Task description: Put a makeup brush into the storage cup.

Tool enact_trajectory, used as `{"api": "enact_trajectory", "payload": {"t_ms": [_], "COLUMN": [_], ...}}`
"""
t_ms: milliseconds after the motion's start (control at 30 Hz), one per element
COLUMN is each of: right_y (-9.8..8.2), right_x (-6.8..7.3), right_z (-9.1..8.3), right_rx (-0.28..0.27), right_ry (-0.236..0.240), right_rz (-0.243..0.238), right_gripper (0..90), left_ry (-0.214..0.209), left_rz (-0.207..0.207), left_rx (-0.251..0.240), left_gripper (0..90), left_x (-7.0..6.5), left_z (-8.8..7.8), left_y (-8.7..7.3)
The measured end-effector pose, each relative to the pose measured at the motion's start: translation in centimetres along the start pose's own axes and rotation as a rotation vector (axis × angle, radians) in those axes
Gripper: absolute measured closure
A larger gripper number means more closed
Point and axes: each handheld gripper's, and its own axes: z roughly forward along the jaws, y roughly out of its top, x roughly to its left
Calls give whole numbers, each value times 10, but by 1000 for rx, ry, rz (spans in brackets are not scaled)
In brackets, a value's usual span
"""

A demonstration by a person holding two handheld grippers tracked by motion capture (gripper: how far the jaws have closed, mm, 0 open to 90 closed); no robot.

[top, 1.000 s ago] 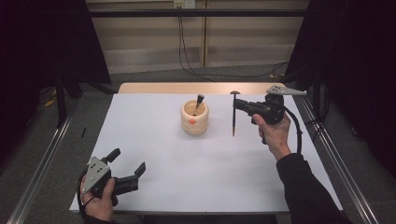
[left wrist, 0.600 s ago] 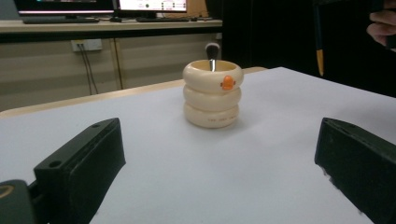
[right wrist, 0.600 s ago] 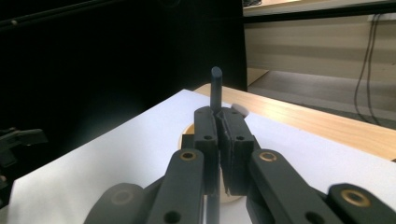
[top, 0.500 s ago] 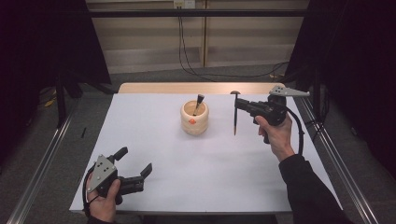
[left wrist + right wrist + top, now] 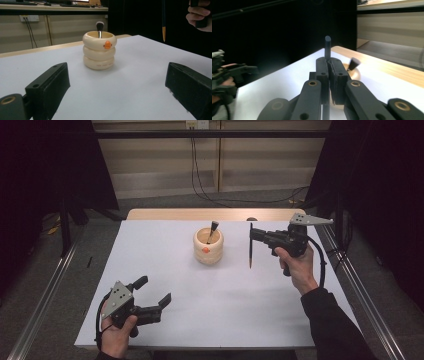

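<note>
A cream ringed cup (image 5: 208, 247) (image 5: 99, 50) with an orange duck beak stands mid-table. A dark brush (image 5: 213, 227) (image 5: 99, 26) leans inside it. My right gripper (image 5: 252, 234) (image 5: 328, 75) is held above the table to the right of the cup, shut on a thin dark stick (image 5: 250, 247) (image 5: 163, 17) (image 5: 327, 47). The stick hangs upright, its yellowish tip down and clear of the table. My left gripper (image 5: 154, 289) (image 5: 116, 70) sits low near the front left corner. It is open with nothing between its jaws and faces the cup.
The white table top (image 5: 225, 320) has a wooden strip (image 5: 200, 214) along its far edge. Metal rails (image 5: 45, 290) run along both sides. Dark curtains flank the table, and cables hang on the back wall.
My left gripper has shifted a little to the right along the front of the table. The right gripper and its stick have held still.
</note>
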Motion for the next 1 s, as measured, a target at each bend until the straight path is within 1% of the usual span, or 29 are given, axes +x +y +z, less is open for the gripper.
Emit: {"api": "enact_trajectory", "payload": {"t_ms": [67,100,133,167,200,267,333,367,400,500,567,600,633,667,700,767,833,867,933,1000], "right_y": [1,1,2,2,2,2,3,3,3,3,3,3,4,4,4,4,4,4,4,4], "right_x": [2,3,5,6,7,10,12,14,15,18,19,19,20,21,22,23,24,25,26,27], "right_z": [1,1,2,2,3,4,5,6,7,9,9,10,10,10,10,11,11,12,12,13], "right_rx": [-1,-1,-4,-2,-1,0,-2,0,1,7,6,3,4,5,3,3,1,0,3,2], "right_ry": [12,20,34,40,41,56,67,70,73,82,87,92,94,94,98,100,104,106,109,117], "right_rz": [-4,-4,-8,-11,-13,-15,-23,-27,-31,-38,-37,-40,-42,-43,-46,-45,-43,-45,-50,-55], "right_gripper": [866,866,866,866,866,867,866,866,866,866,866,866,866,866,866,866,866,866,866,866], "left_ry": [-12,-21,-29,-32,-37,-44,-66,-81,-86,-91,-95,-98,-105,-115,-123,-132,-149,-152,-165,-161], "left_rz": [-10,-4,-13,-7,-12,2,-7,-2,5,17,19,13,17,11,26,18,32,21,23,24], "left_rx": [-3,1,-6,-10,-13,-8,-11,-13,-18,-22,-23,-30,-32,-33,-29,-26,-20,-26,-28,-19], "left_gripper": [53,52,51,49,49,54,55,52,43,24,18,18,16,12,11,11,10,9,12,18], "left_x": [-2,-3,-4,-4,-6,-7,-10,-11,-12,-14,-15,-15,-15,-16,-16,-19,-20,-22,-23,-24], "left_z": [2,3,4,4,5,7,10,12,14,19,22,24,26,29,31,36,40,43,47,51], "left_y": [1,2,3,3,4,5,7,8,9,13,15,17,18,20,21,23,26,27,29,32]}}
